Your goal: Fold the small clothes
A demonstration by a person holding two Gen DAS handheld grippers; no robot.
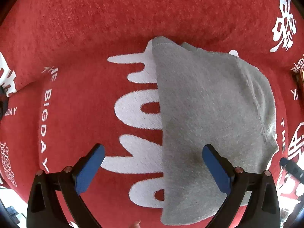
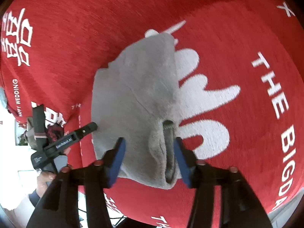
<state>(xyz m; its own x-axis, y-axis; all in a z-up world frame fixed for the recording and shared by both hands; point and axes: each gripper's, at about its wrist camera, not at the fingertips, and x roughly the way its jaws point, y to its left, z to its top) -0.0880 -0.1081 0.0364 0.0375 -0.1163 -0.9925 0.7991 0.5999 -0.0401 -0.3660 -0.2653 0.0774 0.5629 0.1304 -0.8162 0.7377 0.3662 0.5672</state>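
Observation:
A small grey fleece garment [image 1: 209, 104] lies folded on a red blanket [image 1: 95, 19] with white lettering. My left gripper [image 1: 153, 152] points straight down and stands wide open. The garment's left edge runs between its fingers, and the right finger [image 1: 216, 169] hovers over the grey cloth. In the right wrist view the same garment [image 2: 136, 87] lies under my right gripper [image 2: 149, 141], which is open. A raised fold of the cloth [image 2: 169, 152] stands between its jaws, close beside the right pad. The left gripper [image 2: 64, 119] shows there at the left, held in a hand [image 2: 45, 178].
The red blanket [image 2: 237, 38] covers the whole surface and drops off at its near edge [image 2: 190, 212]. Bright floor and small clutter [image 2: 24, 133] show beyond the blanket's left edge. A black part [image 1: 290, 167] enters at the right edge of the left wrist view.

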